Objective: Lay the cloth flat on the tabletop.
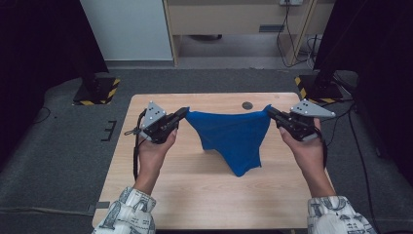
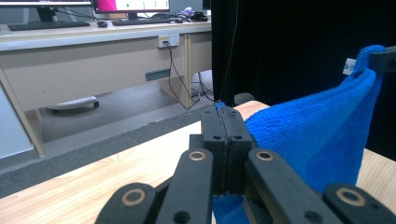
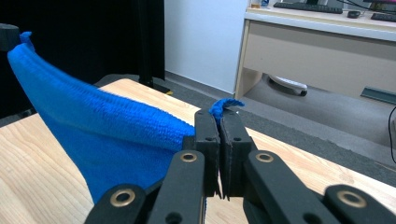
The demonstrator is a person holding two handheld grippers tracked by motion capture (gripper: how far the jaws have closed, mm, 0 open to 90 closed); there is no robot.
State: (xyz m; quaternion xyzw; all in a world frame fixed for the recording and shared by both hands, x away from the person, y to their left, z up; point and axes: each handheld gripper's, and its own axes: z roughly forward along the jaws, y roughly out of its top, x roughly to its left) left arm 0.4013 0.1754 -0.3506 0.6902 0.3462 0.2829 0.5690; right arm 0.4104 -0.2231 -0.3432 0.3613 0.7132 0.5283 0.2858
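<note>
Keep the top edge of the blue cloth [image 1: 230, 134] taut and level, and lower both hands evenly so it settles flat on the table [image 1: 195, 195]. The left gripper [image 1: 182, 113] and right gripper [image 1: 269, 111] are each clamped fully on an upper corner; the cloth hangs between them above the tabletop.

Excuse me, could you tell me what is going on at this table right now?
A person is holding a blue terry cloth up by two corners over the light wooden table. The left gripper is shut on one corner and the right gripper on the other, so the top edge is stretched between them. The rest of the cloth hangs in a point, whose tip seems to reach the tabletop.
</note>
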